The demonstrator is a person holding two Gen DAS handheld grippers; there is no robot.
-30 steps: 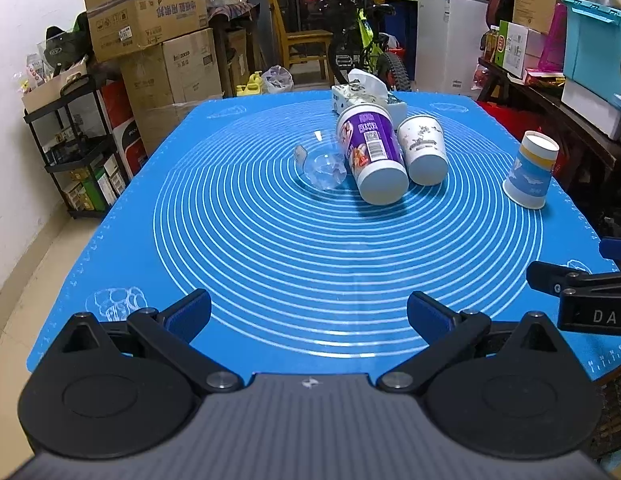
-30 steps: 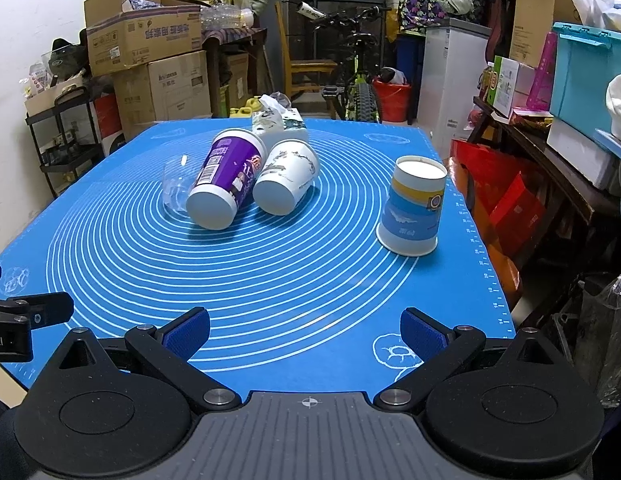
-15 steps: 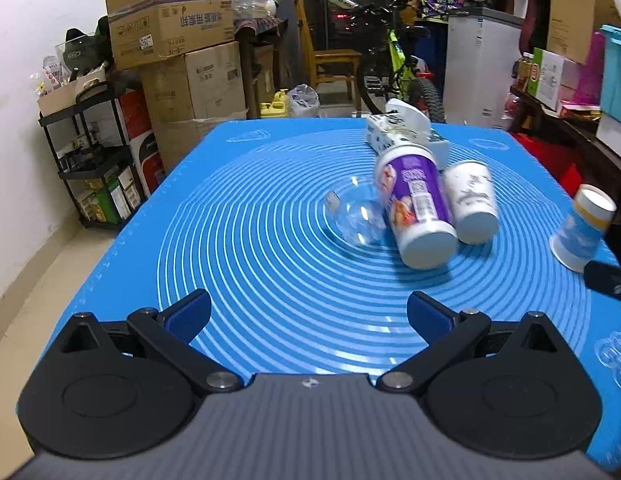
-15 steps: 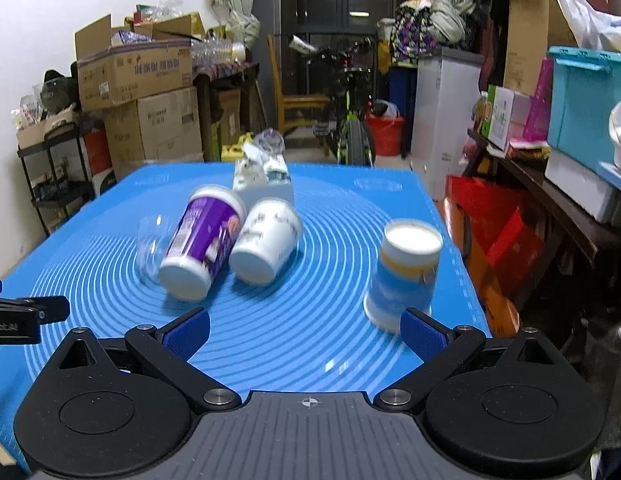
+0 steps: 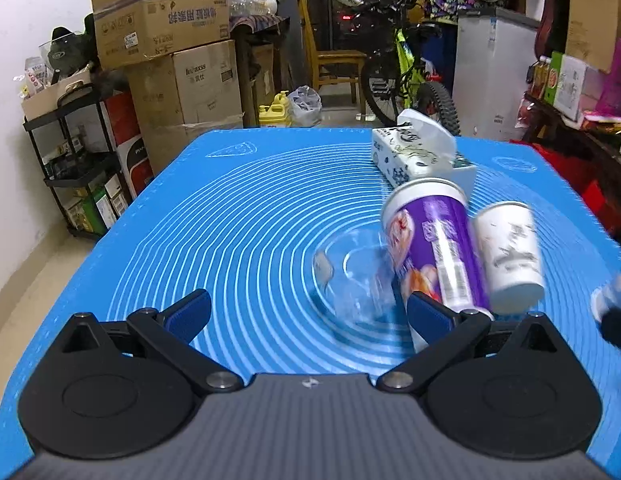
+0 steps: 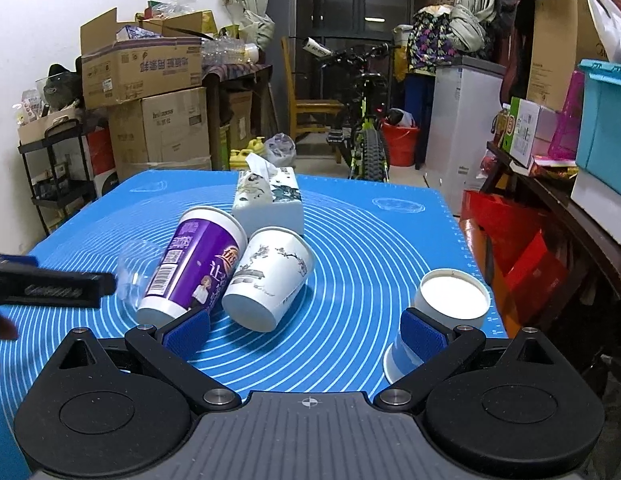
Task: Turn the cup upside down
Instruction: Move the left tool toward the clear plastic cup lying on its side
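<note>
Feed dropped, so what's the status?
Left gripper, right gripper open, empty. Blue-and-white paper cup already upside down. Purple cup, white cup lying sideways.

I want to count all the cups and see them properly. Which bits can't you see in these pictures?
- Clear cup: left view, see-through and motion-blurred; its shape is unclear.
- Blue cup: right view, lower part behind the right gripper finger.
- Purple cup: left view, near end behind the left gripper finger.
- Tissue box: print too small to read.
</note>
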